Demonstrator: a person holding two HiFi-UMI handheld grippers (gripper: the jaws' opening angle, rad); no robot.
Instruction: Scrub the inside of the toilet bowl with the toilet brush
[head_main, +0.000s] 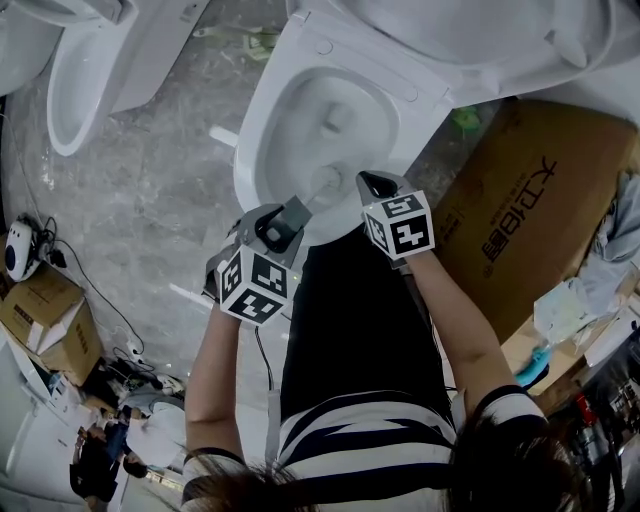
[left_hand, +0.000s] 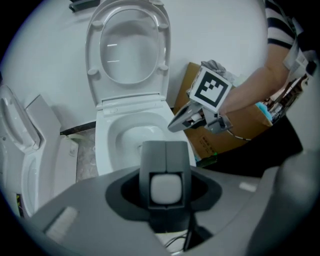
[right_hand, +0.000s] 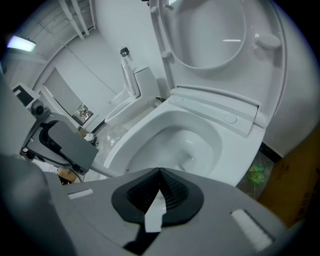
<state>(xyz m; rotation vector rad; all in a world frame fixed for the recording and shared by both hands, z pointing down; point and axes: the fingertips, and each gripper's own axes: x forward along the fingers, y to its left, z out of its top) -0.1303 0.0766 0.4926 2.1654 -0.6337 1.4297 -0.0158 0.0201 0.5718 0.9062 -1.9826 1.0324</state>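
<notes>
The left gripper (head_main: 293, 214) has its jaws closed on the white handle of the toilet brush (head_main: 325, 184). The brush reaches from the jaw tips over the near rim into the toilet bowl (head_main: 262, 130), a little above the centre of the head view. The right gripper (head_main: 372, 186) is just to the right of the brush, not touching it, with its jaws pressed together.

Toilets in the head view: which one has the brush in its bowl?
The central toilet: the toilet brush dips into its bowl. The upper-left toilet shows no brush in its bowl.
</notes>
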